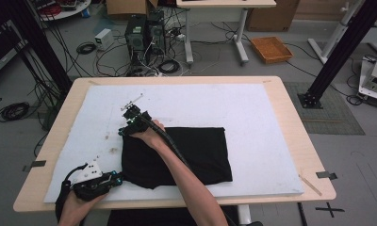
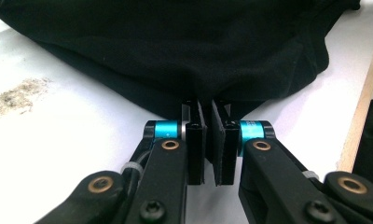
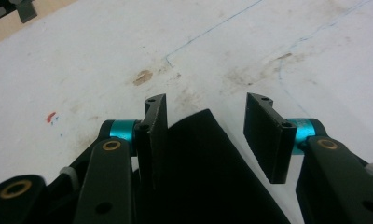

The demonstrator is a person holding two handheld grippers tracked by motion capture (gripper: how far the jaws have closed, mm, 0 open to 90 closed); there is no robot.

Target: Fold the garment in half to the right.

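Black cloth (image 1: 177, 155) lying folded on white mat (image 1: 252, 117), near front edge. Left gripper (image 2: 208, 135) clenched on cloth's near-left corner. Right gripper (image 3: 212, 135) at far-left corner, 2 jaws parted, corner between, not yet pinched.

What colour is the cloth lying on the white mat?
Plain black cloth, no pattern; the high view shows it best, against the white mat.

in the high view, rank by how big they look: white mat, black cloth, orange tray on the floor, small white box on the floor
1. white mat
2. black cloth
3. orange tray
4. small white box

The tray and box lie farther from the camera than the table, so both look smaller than they really are; the order as seen is still plain.
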